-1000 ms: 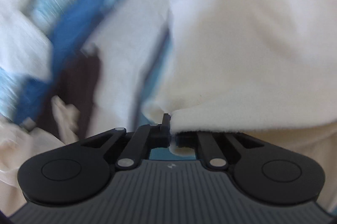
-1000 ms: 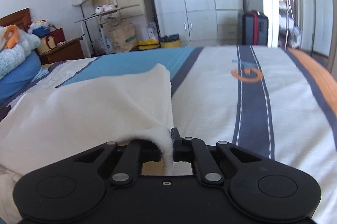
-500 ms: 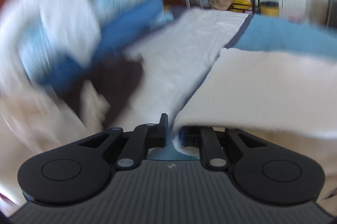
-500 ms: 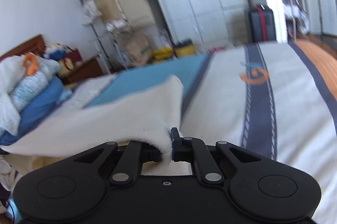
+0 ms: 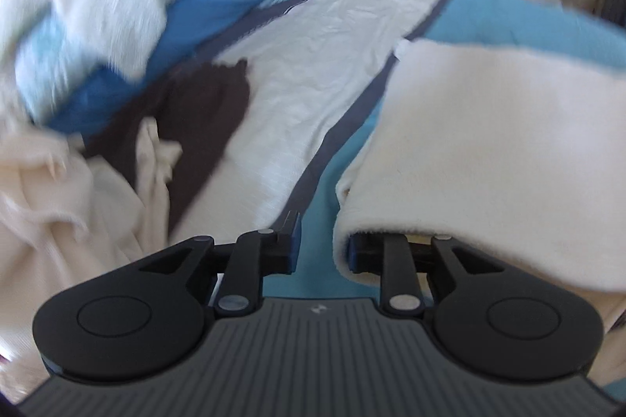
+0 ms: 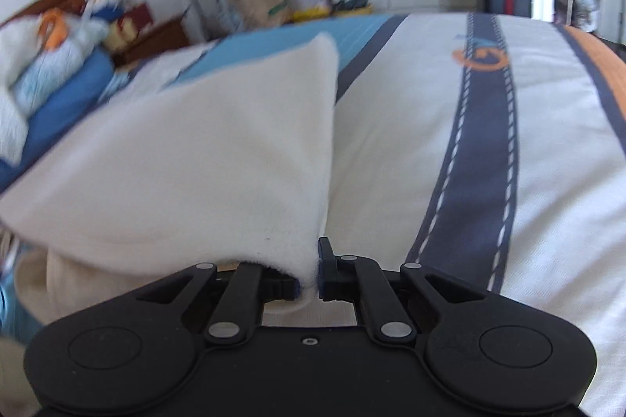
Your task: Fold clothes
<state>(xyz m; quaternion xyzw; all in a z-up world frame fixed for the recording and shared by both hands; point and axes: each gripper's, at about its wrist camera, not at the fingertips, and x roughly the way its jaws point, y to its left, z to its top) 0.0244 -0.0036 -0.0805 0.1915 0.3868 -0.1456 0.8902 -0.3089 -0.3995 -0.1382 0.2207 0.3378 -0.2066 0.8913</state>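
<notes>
Left gripper (image 5: 321, 244) has opened, releasing the cream garment (image 5: 489, 150).

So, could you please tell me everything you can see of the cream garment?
The cream garment is soft, fleecy, plain fabric, doubled over with a rounded fold. It lies on the striped bedspread. The right gripper is shut on its near corner. The left gripper is open, with the fold draped over its right finger.
</notes>
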